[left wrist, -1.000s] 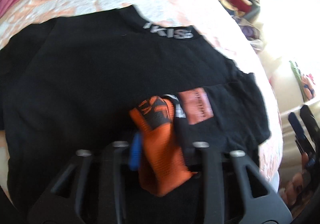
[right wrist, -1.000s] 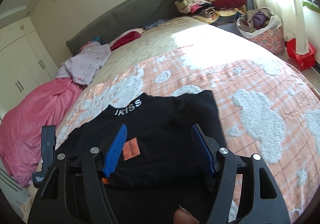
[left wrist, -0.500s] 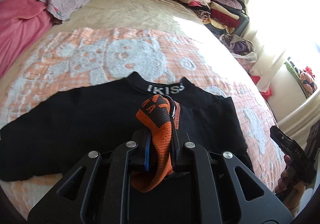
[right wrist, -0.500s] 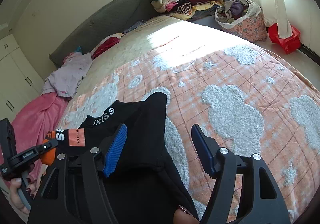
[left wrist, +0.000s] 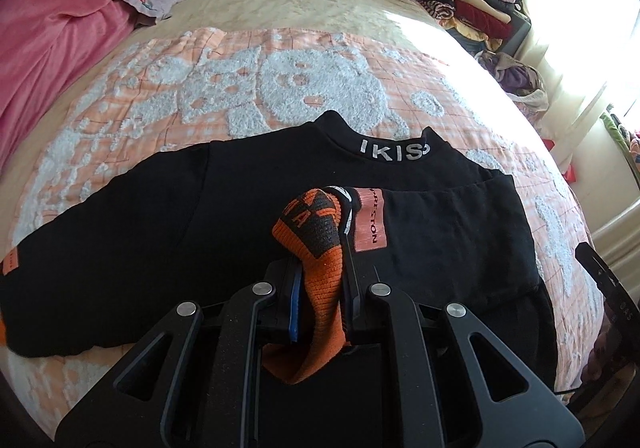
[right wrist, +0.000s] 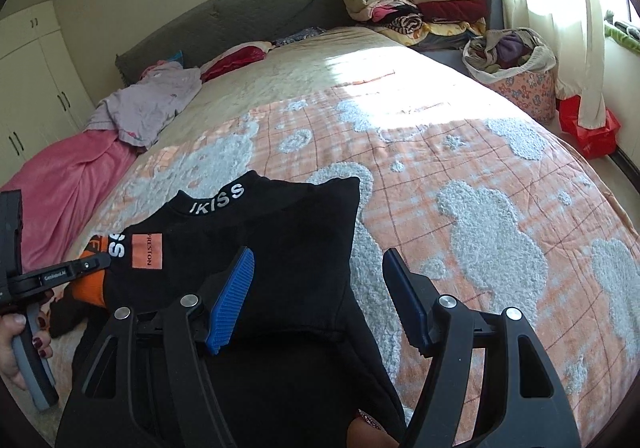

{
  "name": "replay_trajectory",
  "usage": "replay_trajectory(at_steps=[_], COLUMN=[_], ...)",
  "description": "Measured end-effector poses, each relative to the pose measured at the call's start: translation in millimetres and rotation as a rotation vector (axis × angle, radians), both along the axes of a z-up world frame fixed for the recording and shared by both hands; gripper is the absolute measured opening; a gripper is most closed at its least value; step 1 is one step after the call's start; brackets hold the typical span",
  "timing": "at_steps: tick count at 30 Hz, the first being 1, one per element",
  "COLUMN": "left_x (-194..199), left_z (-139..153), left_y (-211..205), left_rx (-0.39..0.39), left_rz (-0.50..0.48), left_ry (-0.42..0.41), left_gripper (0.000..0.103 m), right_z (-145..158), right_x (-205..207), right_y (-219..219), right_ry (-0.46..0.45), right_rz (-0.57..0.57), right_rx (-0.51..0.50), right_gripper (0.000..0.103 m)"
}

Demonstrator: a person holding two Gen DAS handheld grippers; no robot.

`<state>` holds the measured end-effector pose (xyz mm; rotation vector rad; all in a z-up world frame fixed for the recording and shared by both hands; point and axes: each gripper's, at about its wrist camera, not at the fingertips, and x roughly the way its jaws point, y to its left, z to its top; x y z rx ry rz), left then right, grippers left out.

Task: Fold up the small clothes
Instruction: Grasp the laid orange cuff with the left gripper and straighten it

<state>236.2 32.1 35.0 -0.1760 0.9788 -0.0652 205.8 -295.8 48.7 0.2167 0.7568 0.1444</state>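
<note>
While pinched shut on the orange ribbed cuff (left wrist: 320, 280) of the small black long-sleeved top (left wrist: 168, 232), left gripper (left wrist: 320, 300) now lifted and drawn back from the white-lettered collar (left wrist: 394, 156), compared with a second ago. Right sleeve folded across the chest below that collar, salmon patch (left wrist: 370, 222) facing up. Right gripper (right wrist: 316, 300) spread wide and empty, hovering at the top's right edge, below and right of the collar. Left sleeve stretched flat, far left of the collar. Likely next: lay the cuff down, then fold the other sleeve.
</note>
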Motion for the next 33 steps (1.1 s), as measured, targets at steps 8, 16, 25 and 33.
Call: replay_trajectory(at_steps=[8, 16, 25, 33], left_x=[1.3, 5.8, -1.3, -19.5], left_z=[-18.7, -27.6, -41.9, -27.1], left_y=[12.2, 23.9, 42.4, 48.0], left_rx=[0.021, 0.014, 0.016, 0.008], left_rz=[-0.009, -0.023, -0.023, -0.027], left_ry=[0.039, 0.055, 0.071, 0.010], left_gripper=[0.009, 0.018, 0.024, 0.025], right_z=[-5.6, -11.6, -63.4, -39.8], right_x=[-1.4, 15.2, 26.1, 3.0], right_y=[50.8, 76.7, 52.0, 48.6], right_ry=[0.006, 0.071, 0.253, 0.191], right_rz=[0.132, 0.209, 0.125, 0.053], right_rx=[-0.123, -0.074, 0.041, 0.052], right_gripper=[0.066, 0.066, 0.066, 0.069])
